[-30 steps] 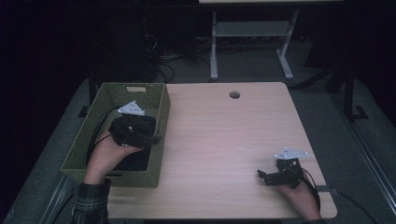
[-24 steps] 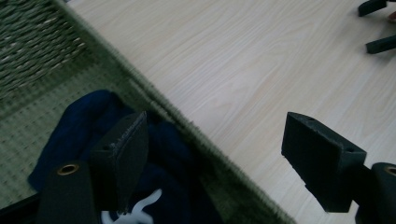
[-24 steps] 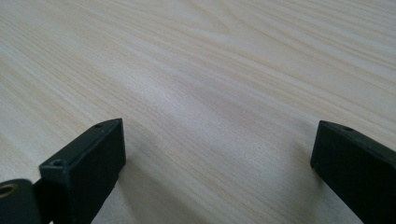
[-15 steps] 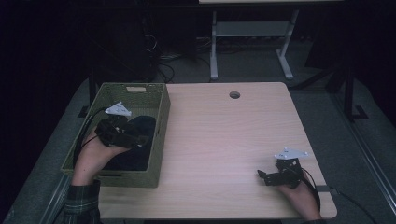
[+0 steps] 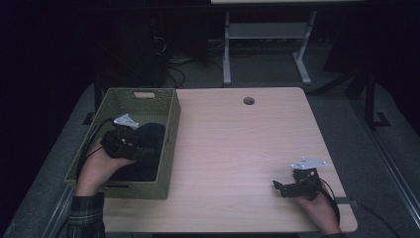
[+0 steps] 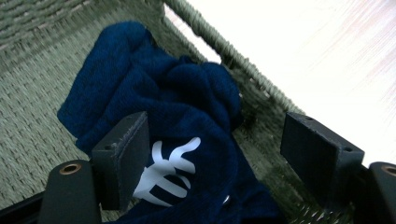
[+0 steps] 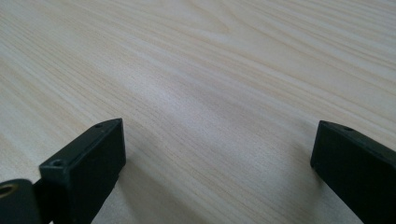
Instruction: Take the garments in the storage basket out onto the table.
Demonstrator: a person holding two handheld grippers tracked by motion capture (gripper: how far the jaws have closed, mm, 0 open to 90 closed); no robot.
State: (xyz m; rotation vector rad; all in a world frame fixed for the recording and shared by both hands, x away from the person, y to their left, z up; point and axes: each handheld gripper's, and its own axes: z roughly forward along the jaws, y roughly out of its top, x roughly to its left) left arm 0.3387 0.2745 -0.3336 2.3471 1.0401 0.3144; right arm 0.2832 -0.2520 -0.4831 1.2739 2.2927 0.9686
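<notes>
1. The left gripper (image 5: pixel 141 151) sits low inside the woven green basket (image 5: pixel 171 131), which stands at the left edge of the table (image 5: pixel 237 148).
2. Its jaws are spread wide, with nothing pinched between them; in the left gripper view they straddle a dark blue cloth (image 6: pixel 159 107) without pressing on it.
3. The dark blue cloth lies bunched on the basket floor toward the basket's right wall, and a white printed mark (image 6: pixel 166 175) shows on it just beside the left jaw.
4. The right gripper (image 5: pixel 278 187) rests near the table's front right corner, well apart from the basket.
5. Its jaws are also spread wide, over bare light wood, holding nothing.
</notes>
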